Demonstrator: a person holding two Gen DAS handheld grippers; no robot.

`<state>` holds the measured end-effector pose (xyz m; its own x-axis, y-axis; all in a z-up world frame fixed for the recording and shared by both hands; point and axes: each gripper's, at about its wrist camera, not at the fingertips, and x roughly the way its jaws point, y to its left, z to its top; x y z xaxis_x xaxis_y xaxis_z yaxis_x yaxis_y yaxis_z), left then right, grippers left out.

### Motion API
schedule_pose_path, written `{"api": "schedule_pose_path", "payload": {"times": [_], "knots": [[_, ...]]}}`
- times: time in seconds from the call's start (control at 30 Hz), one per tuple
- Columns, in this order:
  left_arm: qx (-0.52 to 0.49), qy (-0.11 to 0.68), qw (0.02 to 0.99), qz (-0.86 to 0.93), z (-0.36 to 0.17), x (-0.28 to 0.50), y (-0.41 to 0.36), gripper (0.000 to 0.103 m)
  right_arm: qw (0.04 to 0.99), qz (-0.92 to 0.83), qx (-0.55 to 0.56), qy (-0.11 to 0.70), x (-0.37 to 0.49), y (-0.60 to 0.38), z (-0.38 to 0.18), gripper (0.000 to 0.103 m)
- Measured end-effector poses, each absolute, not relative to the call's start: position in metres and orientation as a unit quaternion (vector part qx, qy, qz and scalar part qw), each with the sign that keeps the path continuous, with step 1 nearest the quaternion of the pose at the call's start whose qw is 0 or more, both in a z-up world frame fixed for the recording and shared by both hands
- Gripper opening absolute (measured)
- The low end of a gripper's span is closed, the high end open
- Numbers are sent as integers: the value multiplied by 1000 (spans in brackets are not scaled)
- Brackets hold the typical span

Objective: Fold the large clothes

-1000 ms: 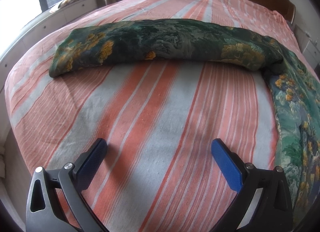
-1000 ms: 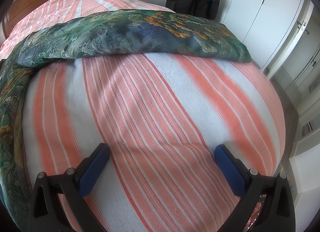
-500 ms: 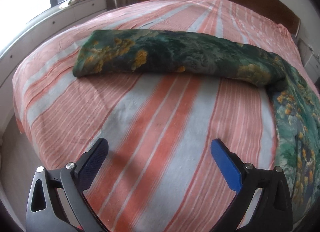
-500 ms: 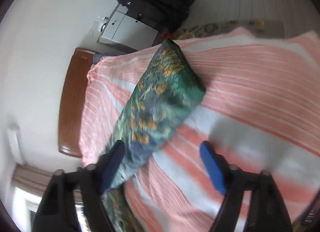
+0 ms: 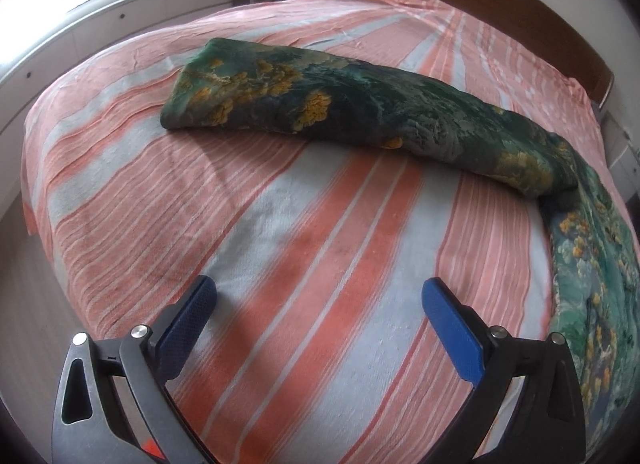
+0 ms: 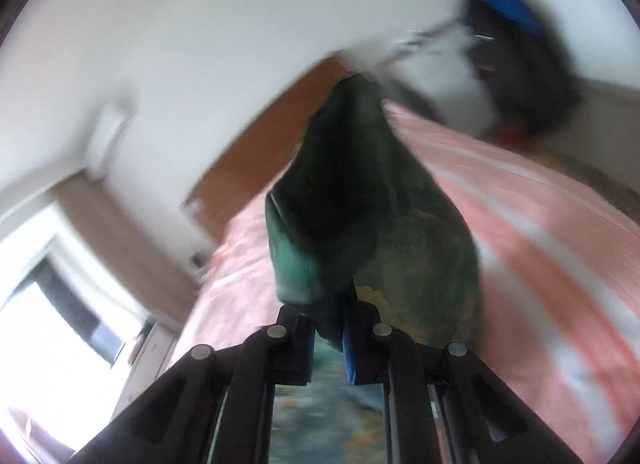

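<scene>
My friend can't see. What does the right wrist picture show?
The right gripper has just closed on a dark green printed cloth, which rises bunched in front of the camera. Behind it, blurred, lie a bed with a pink striped sheet and a brown wooden headboard.

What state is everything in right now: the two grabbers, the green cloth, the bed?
Left gripper: open, empty, above the sheet.
Right gripper: jaws just closed, shut on the green cloth.
Green cloth: folded into a long strip across the bed, one end pinched.
Striped sheet: spread, slightly wrinkled.
</scene>
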<state>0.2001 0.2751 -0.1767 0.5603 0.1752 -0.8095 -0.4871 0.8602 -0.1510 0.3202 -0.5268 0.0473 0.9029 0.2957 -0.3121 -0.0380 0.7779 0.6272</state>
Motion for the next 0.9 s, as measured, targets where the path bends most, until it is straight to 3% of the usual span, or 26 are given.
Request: {"api": "schedule_pose_path", "payload": {"times": [0.17, 0.37, 0.43, 0.47, 0.5, 0.53, 0.63, 0.73, 0.9], "knots": [[-187, 424, 867, 184, -177, 198, 274, 102, 916, 198, 259, 236, 401, -363, 60, 13], [-203, 420, 867, 175, -179, 192, 280, 102, 895, 231, 160, 347, 457, -212, -37, 14], [-203, 419, 867, 174, -179, 190, 281, 102, 874, 223, 147, 405, 469, -194, -81, 23], [-205, 419, 868, 174, -179, 190, 281, 102, 862, 226, 153, 427, 466, -200, -100, 44], [-206, 418, 867, 174, -179, 191, 281, 102, 848, 229, 162, 450, 464, -205, -120, 74], [-207, 418, 867, 175, -179, 191, 282, 102, 835, 230, 174, 469, 462, -209, -136, 84], [-210, 416, 867, 175, -179, 191, 281, 102, 814, 268, 223, 464, 453, -230, -144, 87], [-211, 415, 867, 176, -179, 185, 283, 102, 810, 296, 269, 430, 446, -277, -115, 87], [-199, 420, 866, 182, -180, 189, 279, 103, 824, 229, 347, 384, 462, -384, -90, 90]]}}
